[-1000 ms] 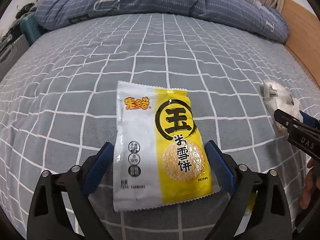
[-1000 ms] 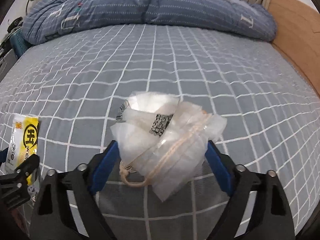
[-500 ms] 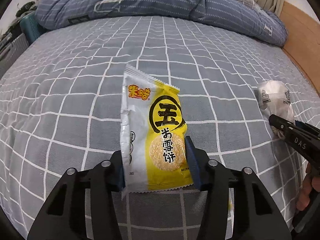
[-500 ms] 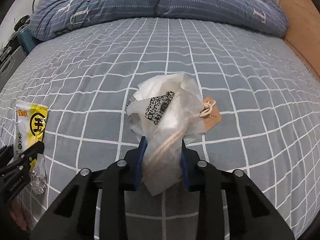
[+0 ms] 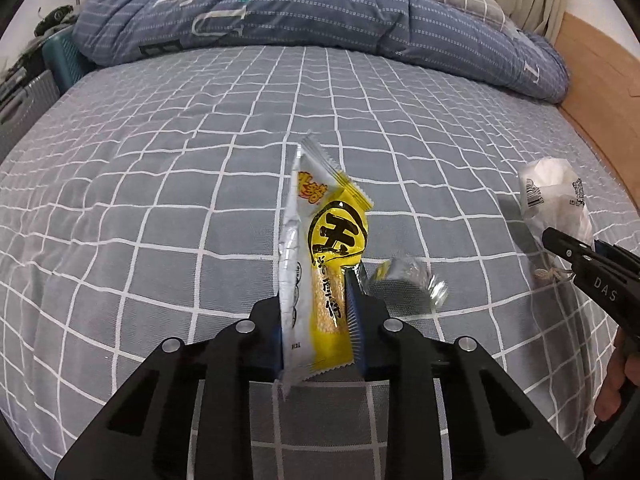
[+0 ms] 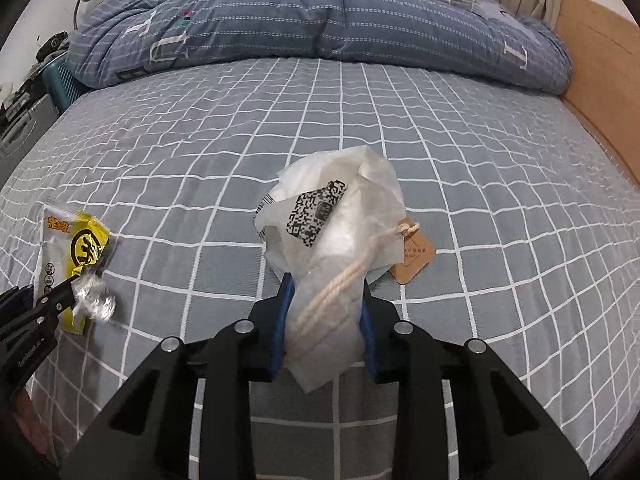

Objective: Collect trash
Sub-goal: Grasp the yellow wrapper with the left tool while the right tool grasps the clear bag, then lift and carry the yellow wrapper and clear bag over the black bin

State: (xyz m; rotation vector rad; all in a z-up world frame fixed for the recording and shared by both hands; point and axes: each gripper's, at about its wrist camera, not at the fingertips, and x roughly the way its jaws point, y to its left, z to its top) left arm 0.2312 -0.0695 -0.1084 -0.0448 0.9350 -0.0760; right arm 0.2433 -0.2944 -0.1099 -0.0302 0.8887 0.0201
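at centre of left wrist view: left gripper [image 5: 318, 312], jaws closing on snack packet [image 5: 320, 264], pads pressing it.
packet axis: upright, running toward upper frame from the tongs.
lower centre of right wrist view: right gripper [image 6: 325, 316] clenched on white wrapper [image 6: 332, 216]; cord and tag [image 6: 414, 256] dangling.
bedsheet [image 6: 480, 152]: below both loads.

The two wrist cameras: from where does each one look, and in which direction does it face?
Left wrist view: on the left gripper, facing down along its closing fingers, which pinch the yellow snack packet; the right gripper shows at the right.
Right wrist view: on the right gripper, shut on the white plastic bag; the left gripper shows at the left.
Shared: checked bedsheet, blue quilt, both trash items.
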